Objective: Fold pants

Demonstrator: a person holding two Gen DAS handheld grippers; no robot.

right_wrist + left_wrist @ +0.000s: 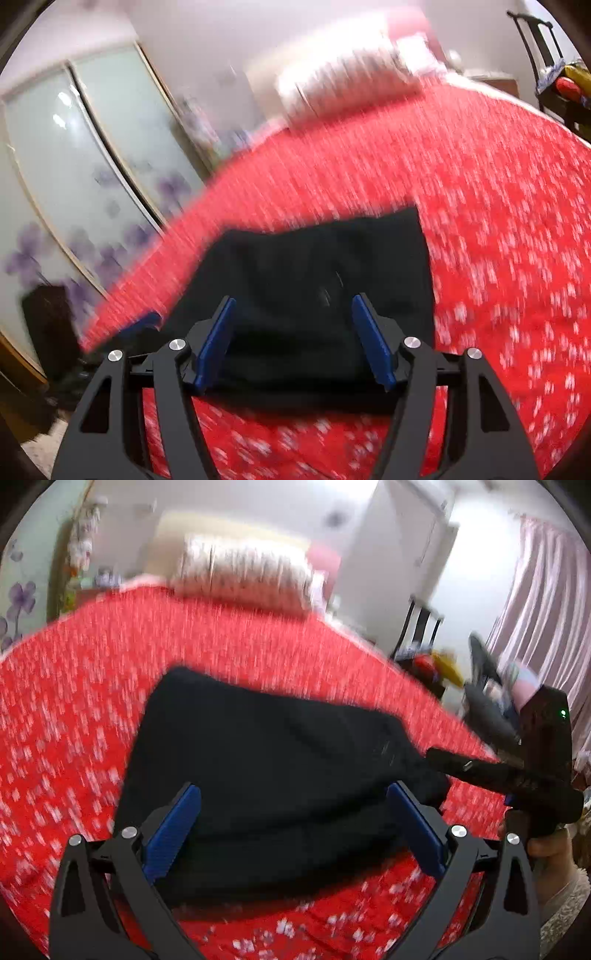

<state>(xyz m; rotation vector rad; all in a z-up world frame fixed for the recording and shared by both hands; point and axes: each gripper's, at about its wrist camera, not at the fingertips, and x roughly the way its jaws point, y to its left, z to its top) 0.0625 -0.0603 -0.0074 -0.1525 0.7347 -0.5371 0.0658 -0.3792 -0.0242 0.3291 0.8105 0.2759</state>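
Black pants [273, 760] lie folded into a compact rectangle on a red bedspread; they also show in the right wrist view [317, 280]. My left gripper [293, 797] is open, its blue pads spread above the near edge of the pants, holding nothing. My right gripper [293, 314] is open above the near edge of the pants, also empty. The right gripper's body [532, 771] shows at the right of the left wrist view, beside the pants' right edge. Both views are motion-blurred.
The red floral bedspread [74, 738] covers the bed, with pillows [243, 576] at the head. A chair with clutter [436, 657] and pink curtains [546, 602] stand right of the bed. A frosted floral wardrobe [74, 177] stands left.
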